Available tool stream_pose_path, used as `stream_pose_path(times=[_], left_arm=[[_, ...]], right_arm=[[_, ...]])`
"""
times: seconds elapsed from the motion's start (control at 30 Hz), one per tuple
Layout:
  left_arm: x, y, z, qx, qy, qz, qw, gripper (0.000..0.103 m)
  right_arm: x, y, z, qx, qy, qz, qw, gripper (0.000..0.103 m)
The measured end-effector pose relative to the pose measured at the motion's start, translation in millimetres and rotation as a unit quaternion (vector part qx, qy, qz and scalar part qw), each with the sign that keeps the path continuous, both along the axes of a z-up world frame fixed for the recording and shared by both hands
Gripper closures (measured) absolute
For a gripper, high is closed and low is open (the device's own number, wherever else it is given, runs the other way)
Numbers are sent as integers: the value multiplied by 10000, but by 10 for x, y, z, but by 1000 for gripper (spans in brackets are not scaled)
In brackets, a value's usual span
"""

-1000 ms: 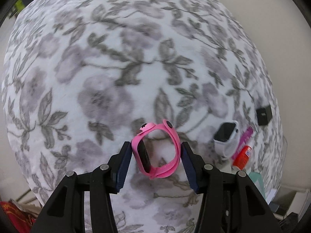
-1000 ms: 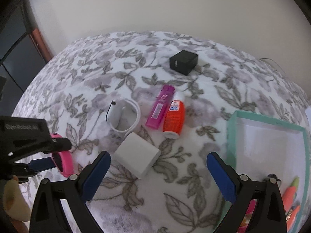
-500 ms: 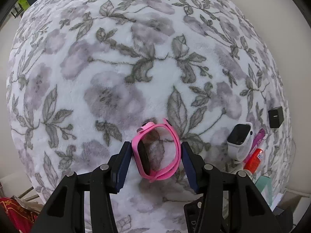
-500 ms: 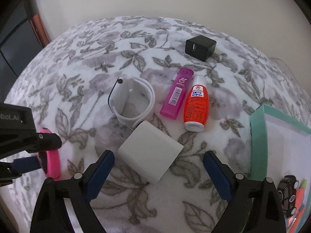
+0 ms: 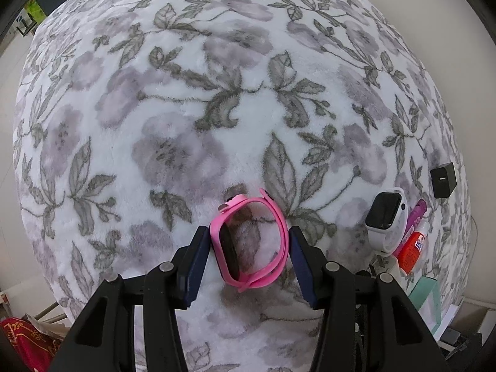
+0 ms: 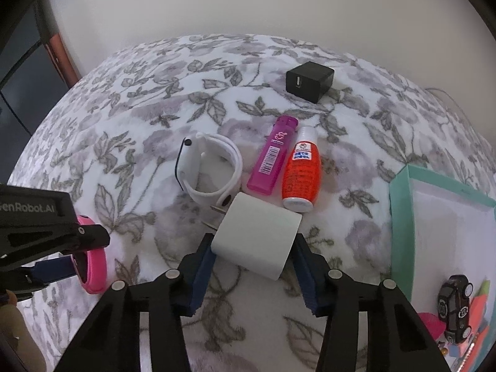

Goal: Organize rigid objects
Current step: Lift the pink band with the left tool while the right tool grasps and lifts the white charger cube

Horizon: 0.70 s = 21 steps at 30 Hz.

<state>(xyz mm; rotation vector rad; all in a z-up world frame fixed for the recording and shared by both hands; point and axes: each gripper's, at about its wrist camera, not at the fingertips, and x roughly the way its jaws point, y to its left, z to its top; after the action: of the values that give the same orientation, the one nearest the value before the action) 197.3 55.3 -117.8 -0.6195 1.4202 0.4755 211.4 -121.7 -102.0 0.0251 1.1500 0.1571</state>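
L tongs clamped on pink watch, band loop btwn pads. Band soft, flexes; grip at stiff case. R tongs narrow, pads at white charger flanks, contact unclear. Charger rigid, light, slick; take flat sides, prongs pointing away.

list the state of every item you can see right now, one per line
left gripper: shut on the pink watch
pink watch: strap looped, held on edge
right gripper: jaws around the white charger, closing
white charger: on the blanket, prongs toward the white watch
white watch: strap looped, lying on its side
purple lighter: lying flat
orange bottle: lying flat, capped
black charger: resting alone
teal box: open, toy car inside
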Motion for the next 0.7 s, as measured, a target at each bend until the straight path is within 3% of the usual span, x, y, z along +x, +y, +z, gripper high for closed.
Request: stream_pose_path(times=[0.37, 0.7], left_arm=[[9, -92, 245, -43, -267, -40, 9996, 50], [3, -159, 911, 105, -1108, -246, 9935, 50]], right_arm=[[0, -240, 206, 406, -104, -303, 9987, 54], [-8, -598, 967, 930, -939, -683, 9889, 54]])
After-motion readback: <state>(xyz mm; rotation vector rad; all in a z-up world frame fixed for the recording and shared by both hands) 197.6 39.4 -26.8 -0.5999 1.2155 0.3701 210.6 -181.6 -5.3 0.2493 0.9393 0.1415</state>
